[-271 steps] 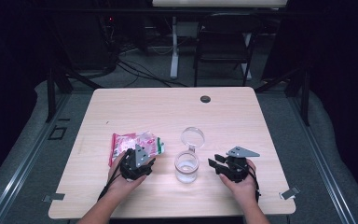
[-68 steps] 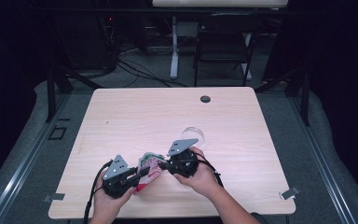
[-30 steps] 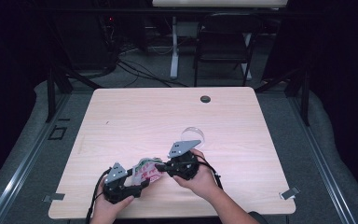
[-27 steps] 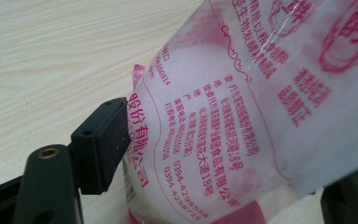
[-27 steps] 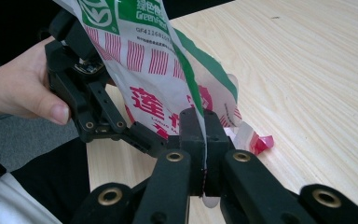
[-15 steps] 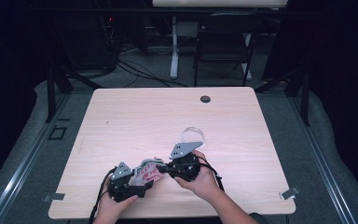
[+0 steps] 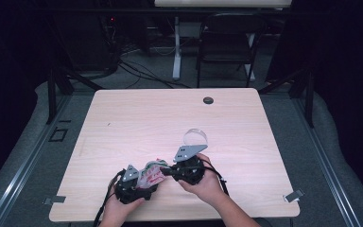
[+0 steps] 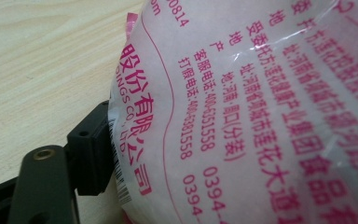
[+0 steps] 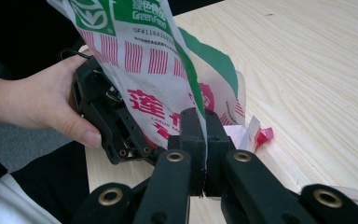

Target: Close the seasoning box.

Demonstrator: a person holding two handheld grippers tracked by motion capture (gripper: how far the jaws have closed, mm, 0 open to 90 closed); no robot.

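Near the table's (image 7: 123,118) front edge, we have drawn the printed food packet (image 7: 152,172) in closer than a moment ago. Our left gripper (image 7: 133,183) holds its lower end, one jaw pressed to the film, the other hidden. Our right gripper (image 7: 185,169), jaws shut on the top edge, looks set to tear it open. The glass jar (image 7: 195,138) waits behind.
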